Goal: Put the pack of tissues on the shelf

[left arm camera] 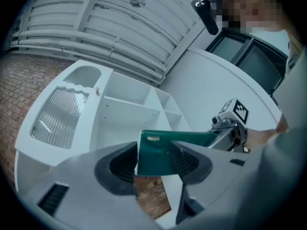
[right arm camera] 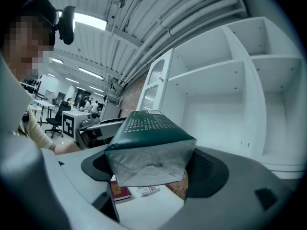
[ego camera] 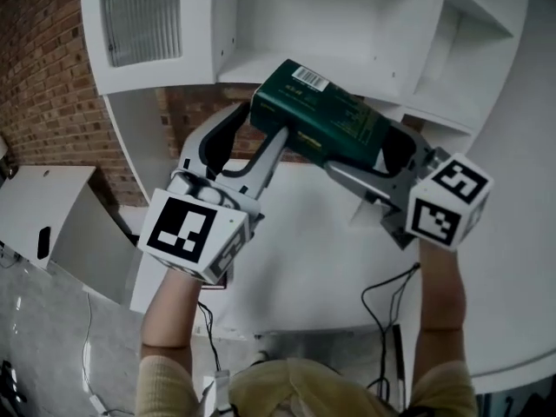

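Pack of tissues hung in the air just before the white shelf, one end pinched firmly by the right gripper. The left gripper was closing its jaws around the other end, seemingly not yet pressing.

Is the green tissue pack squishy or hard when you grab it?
Probably squishy: the tissue pack has a wrinkled film end that looks dented. Likely light, as the right hand-held gripper holds it up by one end. The smooth wrap may slip.
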The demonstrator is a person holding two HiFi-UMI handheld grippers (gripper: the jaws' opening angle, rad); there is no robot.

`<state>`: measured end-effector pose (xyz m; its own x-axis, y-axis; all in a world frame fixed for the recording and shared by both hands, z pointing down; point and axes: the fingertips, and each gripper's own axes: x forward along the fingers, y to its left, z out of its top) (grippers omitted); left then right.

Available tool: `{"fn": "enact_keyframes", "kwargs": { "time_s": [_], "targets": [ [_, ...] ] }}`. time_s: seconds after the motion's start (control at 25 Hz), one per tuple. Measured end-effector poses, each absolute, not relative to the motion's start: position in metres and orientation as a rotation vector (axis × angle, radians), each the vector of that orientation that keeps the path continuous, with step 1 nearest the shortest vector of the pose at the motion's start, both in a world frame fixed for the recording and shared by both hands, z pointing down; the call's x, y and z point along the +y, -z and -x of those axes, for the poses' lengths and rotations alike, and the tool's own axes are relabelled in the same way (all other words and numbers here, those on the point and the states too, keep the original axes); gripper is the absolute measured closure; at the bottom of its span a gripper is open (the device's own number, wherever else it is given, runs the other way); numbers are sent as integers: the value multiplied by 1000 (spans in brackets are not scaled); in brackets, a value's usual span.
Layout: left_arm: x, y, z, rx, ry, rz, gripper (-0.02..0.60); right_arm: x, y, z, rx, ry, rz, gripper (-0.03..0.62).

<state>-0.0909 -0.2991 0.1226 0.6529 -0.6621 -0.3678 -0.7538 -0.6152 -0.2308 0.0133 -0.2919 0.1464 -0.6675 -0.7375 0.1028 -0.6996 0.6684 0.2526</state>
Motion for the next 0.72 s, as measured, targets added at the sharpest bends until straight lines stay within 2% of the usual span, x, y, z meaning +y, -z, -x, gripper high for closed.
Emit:
{"fn": "enact_keyframes", "kwargs": {
  "time_s": [0.28, 0.72],
  "targets": [
    [-311, -127, 87, 990, -264, 2492, 385, -294, -153, -15, -2571, 288, -1323, 175],
    [-312, -131, 85, 1011, -122, 2412, 385, -296, -152, -16, -2570, 279, -1368, 174]
  ]
}}
